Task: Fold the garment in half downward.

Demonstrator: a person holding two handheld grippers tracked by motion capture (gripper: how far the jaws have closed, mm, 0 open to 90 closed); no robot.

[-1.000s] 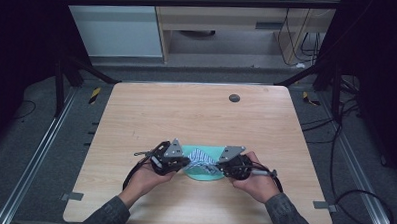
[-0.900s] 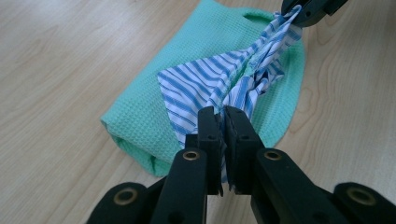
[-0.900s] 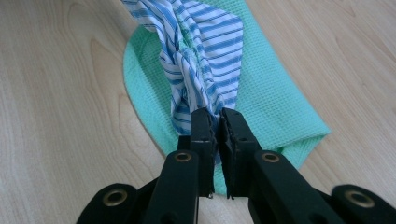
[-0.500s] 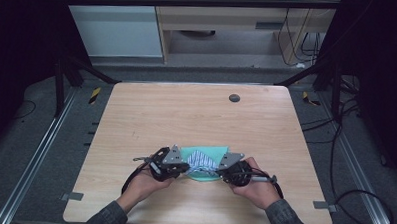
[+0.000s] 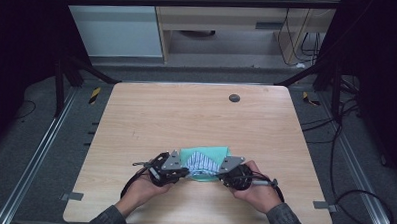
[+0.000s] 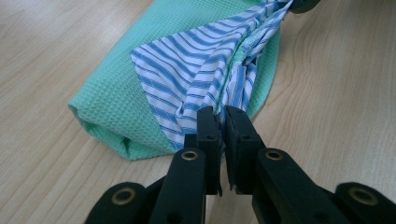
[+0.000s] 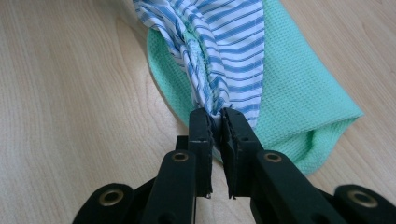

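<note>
Your left gripper (image 6: pixel 220 122) pinches one end of the striped cloth (image 6: pixel 201 70), and your right gripper (image 7: pixel 215 122) pinches the other end. Between them, the green towel (image 6: pixel 114 100) cradles that cloth, sagging onto the table (image 5: pixel 196 117).

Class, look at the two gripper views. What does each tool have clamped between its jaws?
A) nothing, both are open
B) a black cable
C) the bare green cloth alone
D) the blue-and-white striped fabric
D: the left tool and the right tool each pinch a bunched end of the striped fabric, which lies over the green cloth.
</note>
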